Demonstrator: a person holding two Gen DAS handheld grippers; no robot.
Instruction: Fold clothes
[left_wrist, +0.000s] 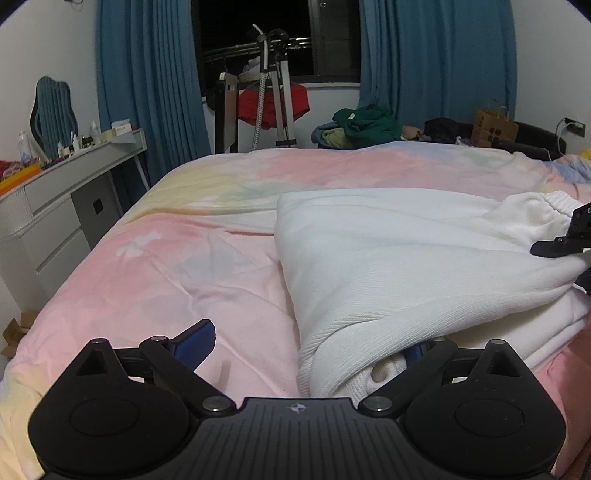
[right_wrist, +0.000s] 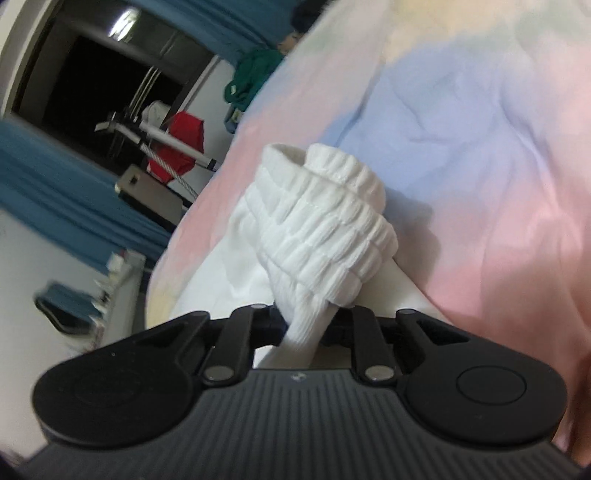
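A white garment (left_wrist: 406, 258) lies on the bed (left_wrist: 184, 266), partly doubled over itself, its bulk toward the right and near side of the pastel quilt. It looks like knit trousers, since a gathered elastic waistband (right_wrist: 325, 225) shows in the right wrist view, though the whole shape is hidden by the folds.

The right tongs (right_wrist: 306, 325) are pressed together on a twisted bunch of cloth just below that waistband, holding it raised off the quilt; the band curls and droops forward from the pinch. Gripping near the band probably gives a firm, thick edge to carry across the rest of the garment. In the left wrist view the right tongs (left_wrist: 565, 236) show at the far right edge, above the white pile.

The left tongs (left_wrist: 303, 350) are spread wide: the left blue pad (left_wrist: 195, 343) is bare over the quilt, while the right one is tucked under a hanging fold of the garment near its lower edge (whether it touches the cloth I cannot tell). They hold nothing. Placed there, they seem set either to take that near edge or to have just let it go; the scene fits both.

A layer already lies folded beneath the lifted part, so the fold appears to be under way, not finished.
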